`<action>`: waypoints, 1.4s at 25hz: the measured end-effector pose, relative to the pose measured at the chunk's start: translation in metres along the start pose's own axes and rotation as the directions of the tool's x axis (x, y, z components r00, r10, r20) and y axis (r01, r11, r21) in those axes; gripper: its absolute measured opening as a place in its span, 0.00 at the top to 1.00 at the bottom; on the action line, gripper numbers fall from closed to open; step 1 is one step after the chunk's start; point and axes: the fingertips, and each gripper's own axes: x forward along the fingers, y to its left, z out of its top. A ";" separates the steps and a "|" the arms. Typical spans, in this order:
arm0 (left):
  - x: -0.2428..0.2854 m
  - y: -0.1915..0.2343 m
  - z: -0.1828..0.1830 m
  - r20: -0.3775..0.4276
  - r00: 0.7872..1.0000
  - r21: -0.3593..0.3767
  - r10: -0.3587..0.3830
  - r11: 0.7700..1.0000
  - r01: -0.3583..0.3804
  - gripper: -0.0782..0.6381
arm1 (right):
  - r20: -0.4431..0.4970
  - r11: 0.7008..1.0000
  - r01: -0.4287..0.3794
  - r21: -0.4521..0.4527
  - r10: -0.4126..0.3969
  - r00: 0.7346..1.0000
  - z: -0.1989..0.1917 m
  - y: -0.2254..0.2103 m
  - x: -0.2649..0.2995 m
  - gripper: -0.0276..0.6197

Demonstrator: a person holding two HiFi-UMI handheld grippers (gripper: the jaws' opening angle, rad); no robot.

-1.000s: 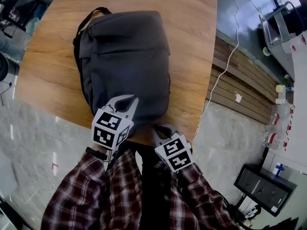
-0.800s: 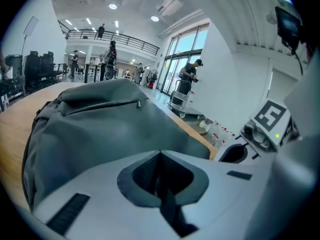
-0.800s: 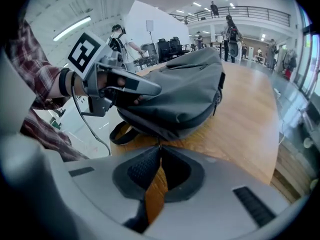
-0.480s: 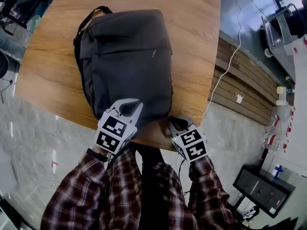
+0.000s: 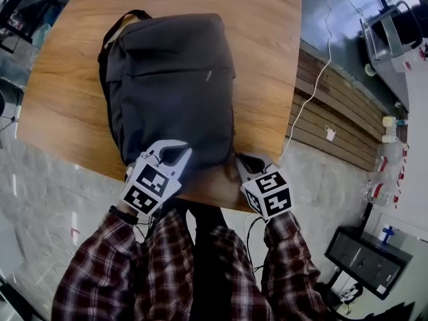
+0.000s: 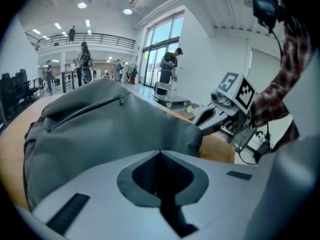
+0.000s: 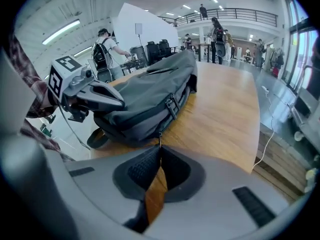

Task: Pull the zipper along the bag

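The dark grey bag (image 5: 174, 79) lay flat on the wooden table (image 5: 267, 59). Its long axis ran from the table edge nearest the person towards the far side, and its carry handle (image 5: 124, 20) pointed away at the far left end. The bag's bottom end sat at the near edge, just in front of the plaid sleeves (image 5: 167, 266).

The left gripper (image 5: 175, 154) rested on the bag's near end. Its jaws were closed together, their tips pinching the grey fabric there.

The right gripper (image 5: 246, 164) sat at the bag's near right corner, low against the side seam. Its jaws were pressed together on the small metal zipper pull (image 7: 160, 138), which stuck out from the bag's side zipper straight towards the tips. A strap buckle (image 7: 171, 105) lay along that same side, further up the bag
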 end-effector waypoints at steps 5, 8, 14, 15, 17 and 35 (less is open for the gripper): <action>-0.011 0.013 -0.017 -0.023 0.999 0.342 0.030 0.940 -0.021 0.88 | 0.005 0.997 -0.080 0.015 0.080 0.997 -0.020 0.055 -0.008 0.93; -0.011 0.039 -0.015 -0.015 0.995 0.374 0.096 0.924 -0.083 0.88 | 0.018 0.991 -0.132 0.013 0.132 0.991 -0.023 0.091 -0.006 0.93; -0.026 0.044 0.037 0.050 0.980 0.096 0.192 0.976 -0.196 0.88 | 0.052 0.981 -0.186 0.056 0.183 0.982 -0.016 0.131 0.009 0.93; -0.030 0.028 0.043 0.071 0.984 0.061 0.161 0.984 -0.165 0.88 | 0.050 0.979 -0.191 0.067 0.188 0.981 -0.017 0.132 0.011 0.93; -0.030 -0.004 0.043 0.086 0.991 0.025 0.105 0.994 -0.108 0.88 | 0.047 0.976 -0.201 0.087 0.198 0.979 -0.017 0.132 0.011 0.93; -0.004 -0.045 -0.013 0.080 0.995 0.281 0.055 0.957 -0.076 0.88 | 0.011 0.994 0.002 -0.112 -0.001 1.000 -0.021 0.056 0.011 0.93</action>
